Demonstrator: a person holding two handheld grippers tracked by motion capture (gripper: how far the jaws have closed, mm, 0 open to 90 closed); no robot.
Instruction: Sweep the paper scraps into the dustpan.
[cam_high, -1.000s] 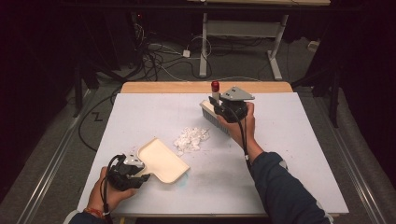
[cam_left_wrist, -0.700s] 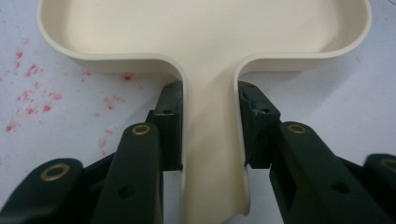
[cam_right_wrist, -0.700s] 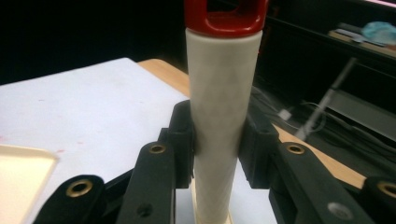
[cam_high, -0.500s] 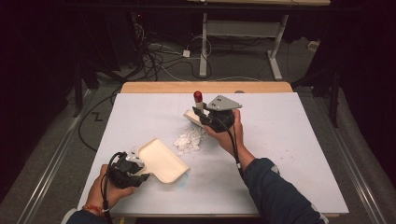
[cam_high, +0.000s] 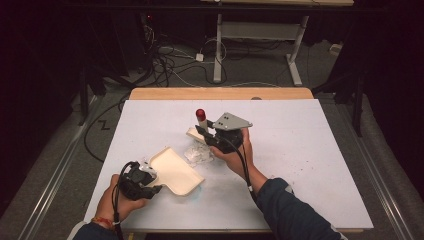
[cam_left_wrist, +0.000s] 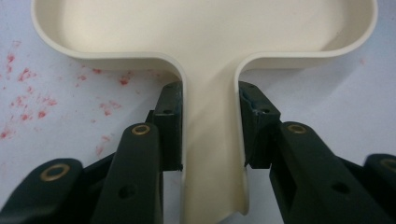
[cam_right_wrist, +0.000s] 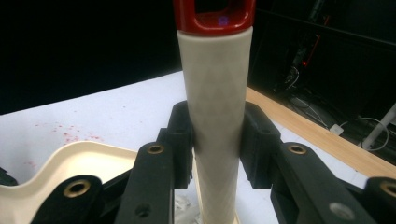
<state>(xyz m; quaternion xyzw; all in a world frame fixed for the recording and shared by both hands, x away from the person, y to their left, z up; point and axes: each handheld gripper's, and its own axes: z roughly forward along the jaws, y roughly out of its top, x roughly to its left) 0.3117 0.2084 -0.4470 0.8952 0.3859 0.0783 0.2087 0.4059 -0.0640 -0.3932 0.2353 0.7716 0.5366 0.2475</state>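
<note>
High view: a person at a white table (cam_high: 320, 165) holds a gripper in each hand; a small heap of crumpled clear scraps (cam_high: 199, 155) lies between the two.
Left gripper (cam_high: 145, 184): jaws clamped on the handle of a cream dustpan (cam_high: 174, 170), one pad on each side of the neck, seen plainly in the left gripper view (cam_left_wrist: 210, 154).
Dustpan position: flat on the table at the near left, its open mouth turned toward the scraps, just beside them.
Right gripper (cam_high: 206, 135): jaws closed round the pale handle of a brush (cam_high: 200, 121) with a red cap, handle upright, brush head at the far side of the heap.
Step in hand, as judged: sweeping the scraps into the pan.
How to do it well: keep the pan's lip pressed down on the table so nothing slides under; draw the brush low and slow toward the mouth; light scraps may scatter if flicked.
Table marks: red specks on the white surface near the pan (cam_left_wrist: 28, 98).
Hard to make out: the brush bristles are covered by the gripper and hand; what the scraps are made of cannot be told; the pan's far lip is cut off in the left gripper view.
</note>
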